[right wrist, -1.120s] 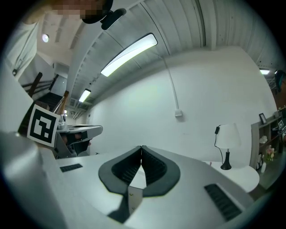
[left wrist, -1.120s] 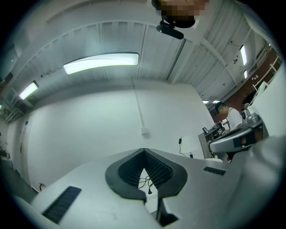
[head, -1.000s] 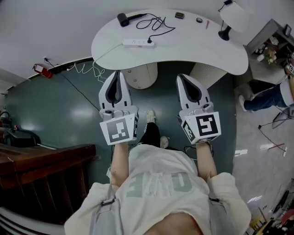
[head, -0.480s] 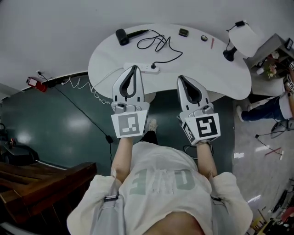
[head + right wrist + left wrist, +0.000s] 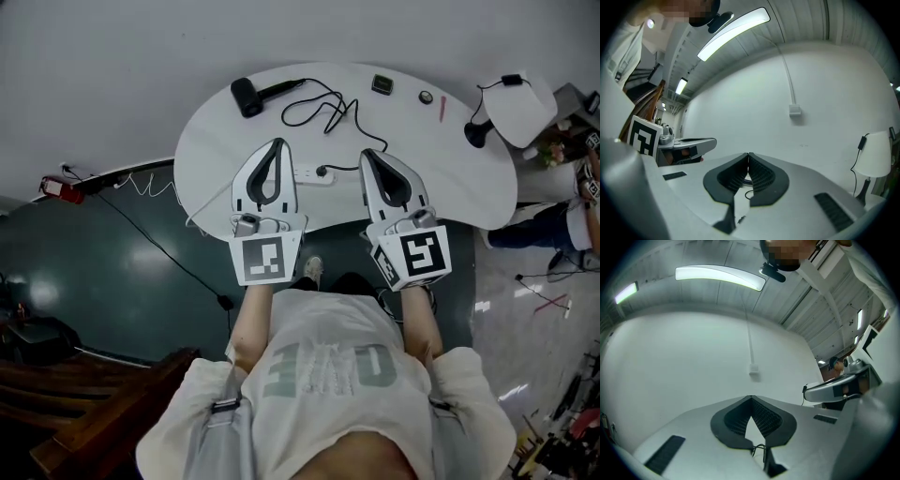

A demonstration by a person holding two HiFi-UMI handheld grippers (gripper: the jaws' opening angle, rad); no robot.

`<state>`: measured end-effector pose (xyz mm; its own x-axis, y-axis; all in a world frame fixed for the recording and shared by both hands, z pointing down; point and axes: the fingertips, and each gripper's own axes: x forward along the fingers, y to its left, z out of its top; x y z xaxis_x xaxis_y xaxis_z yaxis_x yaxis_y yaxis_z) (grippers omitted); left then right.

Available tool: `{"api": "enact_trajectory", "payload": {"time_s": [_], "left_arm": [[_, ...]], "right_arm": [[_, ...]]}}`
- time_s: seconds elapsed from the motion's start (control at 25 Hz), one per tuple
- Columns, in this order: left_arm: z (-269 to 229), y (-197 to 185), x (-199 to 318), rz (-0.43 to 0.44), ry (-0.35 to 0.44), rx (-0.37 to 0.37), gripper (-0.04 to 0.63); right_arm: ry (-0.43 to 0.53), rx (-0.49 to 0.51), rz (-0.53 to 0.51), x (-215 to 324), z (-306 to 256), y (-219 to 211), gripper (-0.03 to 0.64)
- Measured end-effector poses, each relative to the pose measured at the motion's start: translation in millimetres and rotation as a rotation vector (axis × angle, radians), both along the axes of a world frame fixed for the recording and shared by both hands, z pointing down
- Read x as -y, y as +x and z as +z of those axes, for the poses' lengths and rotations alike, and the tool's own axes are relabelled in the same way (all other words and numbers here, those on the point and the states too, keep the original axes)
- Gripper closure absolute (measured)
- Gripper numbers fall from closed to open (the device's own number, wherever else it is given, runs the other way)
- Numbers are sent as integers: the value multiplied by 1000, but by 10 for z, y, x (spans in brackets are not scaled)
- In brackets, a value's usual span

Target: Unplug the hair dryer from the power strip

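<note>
A black hair dryer (image 5: 247, 97) lies at the back left of the white table (image 5: 216, 141). Its black cord (image 5: 323, 108) loops across the top to a plug (image 5: 324, 172) seated in the white power strip (image 5: 309, 176). The strip lies between my two grippers, its left end hidden behind the left one. My left gripper (image 5: 276, 143) (image 5: 750, 398) is shut and holds nothing. The right gripper (image 5: 367, 153) (image 5: 748, 154) is likewise shut and empty. Both hover over the table's near half, just short of the strip.
A white lamp (image 5: 520, 103) stands at the table's right end. A dark square item (image 5: 381, 84), a small round item (image 5: 426, 97) and a red pen (image 5: 442, 109) lie at the back. A person (image 5: 562, 225) stands to the right. A white cable (image 5: 141, 183) trails off the table's left.
Both grippers have moved forward from in front of the table to above its near half, either side of the power strip. Their jaws stayed shut.
</note>
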<state>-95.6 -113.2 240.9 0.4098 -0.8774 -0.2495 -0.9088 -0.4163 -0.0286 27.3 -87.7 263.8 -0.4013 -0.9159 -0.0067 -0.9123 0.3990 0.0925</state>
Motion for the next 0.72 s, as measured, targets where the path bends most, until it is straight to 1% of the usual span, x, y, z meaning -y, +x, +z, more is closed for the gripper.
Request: {"api": "enact_trajectory", "payload": {"time_s": [0.28,0.4,0.56,0.72], "left_arm": [[214,195,341,37,-54,33,583],[247,269,413,25,-58,37,583],[287,370,511,13,-65,49,583],[355,411,624,-6,-85,51,583]], "right_arm": [[-25,-19,-29,377,92,136,596],[-28,-11,-65,487,127,161,595],[-41,-37,-135,599,184,167,595],[-55,-46,-178,721,229,221,595]]}}
